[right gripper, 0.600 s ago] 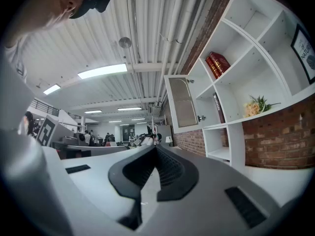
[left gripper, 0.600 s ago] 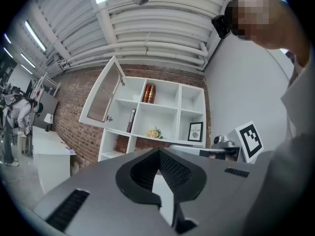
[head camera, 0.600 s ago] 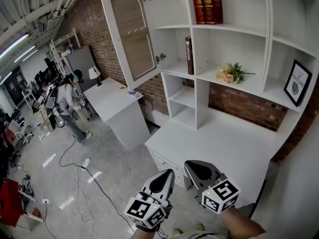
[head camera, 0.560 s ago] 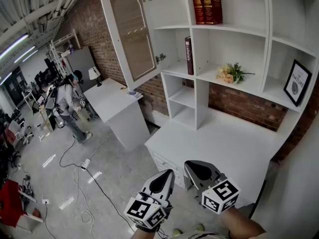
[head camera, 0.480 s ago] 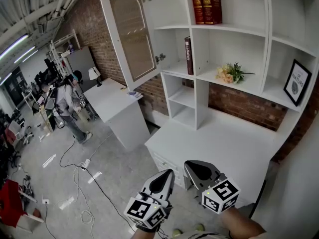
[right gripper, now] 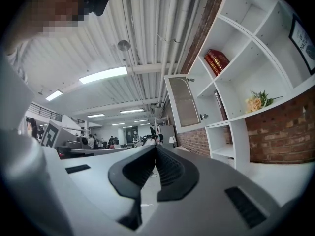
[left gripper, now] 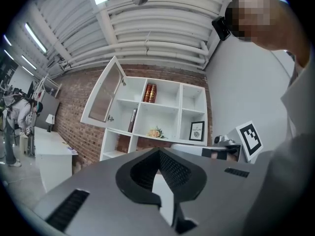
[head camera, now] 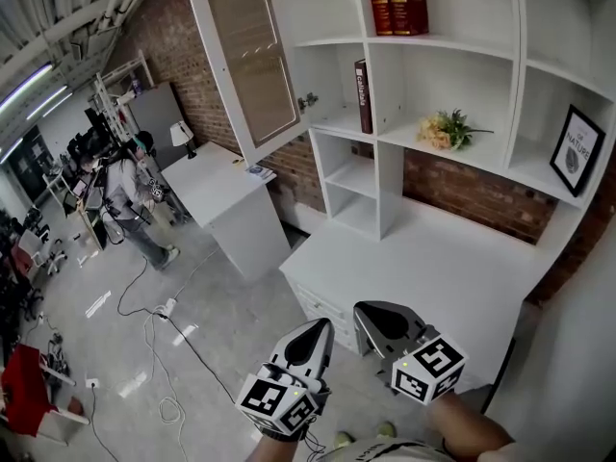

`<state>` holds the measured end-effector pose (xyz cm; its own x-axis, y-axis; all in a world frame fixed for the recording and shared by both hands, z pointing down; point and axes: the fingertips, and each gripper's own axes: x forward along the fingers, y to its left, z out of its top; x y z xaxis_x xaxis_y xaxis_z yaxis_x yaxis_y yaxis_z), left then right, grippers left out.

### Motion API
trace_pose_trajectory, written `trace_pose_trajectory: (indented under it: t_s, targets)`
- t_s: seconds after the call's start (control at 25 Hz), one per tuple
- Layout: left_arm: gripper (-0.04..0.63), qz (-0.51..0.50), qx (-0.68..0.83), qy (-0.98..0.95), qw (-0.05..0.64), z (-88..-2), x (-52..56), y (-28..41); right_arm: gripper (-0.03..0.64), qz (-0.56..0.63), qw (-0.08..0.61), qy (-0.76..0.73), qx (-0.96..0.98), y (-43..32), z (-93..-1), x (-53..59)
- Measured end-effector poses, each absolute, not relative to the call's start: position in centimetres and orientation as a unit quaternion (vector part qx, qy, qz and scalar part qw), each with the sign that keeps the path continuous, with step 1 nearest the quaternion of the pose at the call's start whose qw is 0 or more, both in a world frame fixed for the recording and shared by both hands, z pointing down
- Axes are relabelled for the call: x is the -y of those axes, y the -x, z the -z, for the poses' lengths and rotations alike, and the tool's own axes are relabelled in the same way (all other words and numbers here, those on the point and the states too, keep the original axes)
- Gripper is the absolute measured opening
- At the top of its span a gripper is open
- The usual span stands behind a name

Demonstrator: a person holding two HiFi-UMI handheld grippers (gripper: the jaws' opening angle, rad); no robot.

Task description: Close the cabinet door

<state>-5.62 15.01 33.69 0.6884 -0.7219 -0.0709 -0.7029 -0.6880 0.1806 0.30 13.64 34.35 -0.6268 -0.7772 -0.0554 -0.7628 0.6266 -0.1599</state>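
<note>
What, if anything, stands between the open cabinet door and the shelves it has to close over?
Nothing visible. The cabinet door hangs open left of its section. The upper shelf looks empty, and the one book on the lower shelf stands upright against the right wall, seemingly behind the front edge.

Right gripper [right gripper: 155, 150] jaws together, nothing between. Cabinet door [right gripper: 183, 102] swung open, well beyond tips. Red books [right gripper: 216, 60] on upper shelf, flowers [right gripper: 257, 102] one shelf lower.
</note>
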Motion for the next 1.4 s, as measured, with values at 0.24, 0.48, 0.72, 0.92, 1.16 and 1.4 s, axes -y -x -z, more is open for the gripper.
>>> trace_pose_trajectory:
  t_s: [0.24, 0.48, 0.72, 0.92, 1.16, 1.4]
  targets:
    - [0.011, 0.074, 0.406, -0.909, 0.053, -32.7, -13.7, 6.4, 0.018, 0.062, 0.099, 0.431, -0.895, -2.7, -33.1, -12.5]
    - [0.011, 0.067, 0.42, -0.903, 0.054, -33.3, -13.7, 6.4, 0.018, 0.085, 0.104, 0.433, -0.891, -3.9, -34.3, -12.4]
    - [0.011, 0.055, 0.429, -0.9, 0.053, -33.9, -13.9, 4.9, 0.018, 0.076, 0.082, 0.43, -0.896, -4.7, -35.2, -12.4]
    - [0.011, 0.047, 0.443, -0.894, 0.047, -33.8, -13.4, 4.3, 0.018, 0.076, 0.09, 0.424, -0.898, -6.1, -35.1, -11.9]
    - [0.011, 0.044, 0.446, -0.893, 0.034, -33.4, -12.5, 3.8, 0.018, 0.072, 0.087, 0.417, -0.902, -6.1, -35.2, -11.4]
    - [0.011, 0.051, 0.441, -0.895, 0.038, -33.7, -10.1, 3.9, 0.018, 0.068, 0.08, 0.421, -0.901, -5.7, -35.4, -9.2]
